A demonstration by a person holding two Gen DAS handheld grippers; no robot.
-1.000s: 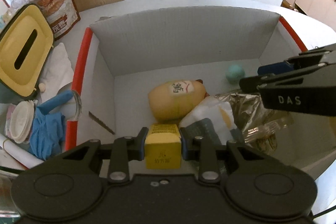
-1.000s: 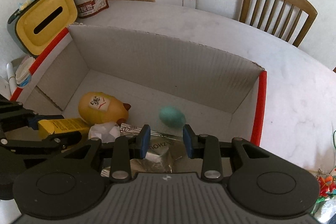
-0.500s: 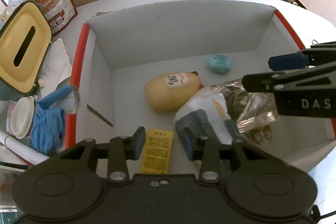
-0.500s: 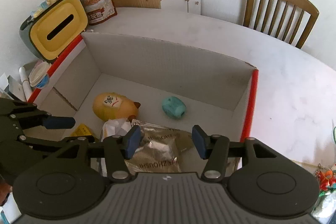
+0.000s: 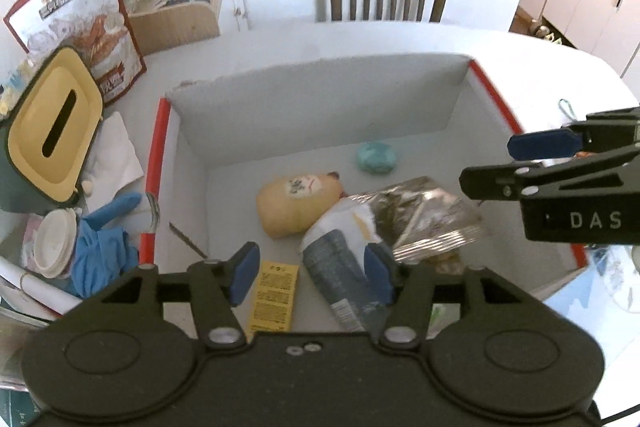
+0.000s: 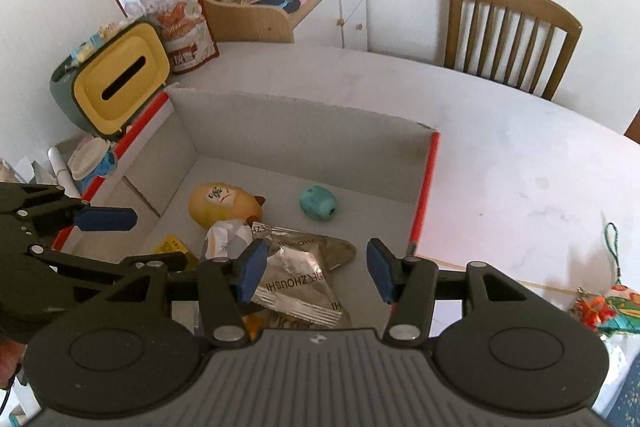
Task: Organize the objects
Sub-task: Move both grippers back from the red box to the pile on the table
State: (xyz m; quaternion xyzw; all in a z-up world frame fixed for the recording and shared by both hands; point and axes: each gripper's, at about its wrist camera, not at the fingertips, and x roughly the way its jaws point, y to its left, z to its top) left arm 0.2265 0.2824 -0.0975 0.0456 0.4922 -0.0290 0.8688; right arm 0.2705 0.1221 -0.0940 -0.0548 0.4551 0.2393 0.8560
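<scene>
Left gripper [image 5: 312, 277]: fingers spread wide, nothing between them — it hangs above the near left part of the box.
Right gripper [image 6: 316, 273]: fingers also spread wide and empty, above the near right part of the box.
Box [image 5: 320, 95]: open white cardboard box with red-edged side walls, standing on the white table [image 6: 500, 155].
Yellow packet [image 5: 274, 295]: lies flat on the box floor at the near left, just below the left gripper's fingers.
Yellow toy [image 5: 296, 201]: round and soft-looking with a printed face, near the middle of the floor.
White and grey pouch [image 5: 344, 251]: just right of the packet, its far end touching the toy.
Silver bag [image 6: 298, 283]: crinkled foil, lying on the pouch's right side.
Teal ball [image 6: 318, 203]: alone toward the far right — apart from the rest.
Tissue holder [image 5: 52, 139]: yellow-topped, left of the box, outside it.
Blue glove [image 5: 100, 251]: crumpled beside the box's left wall.
Chair [image 6: 508, 35]: wooden, at the table's far edge.
</scene>
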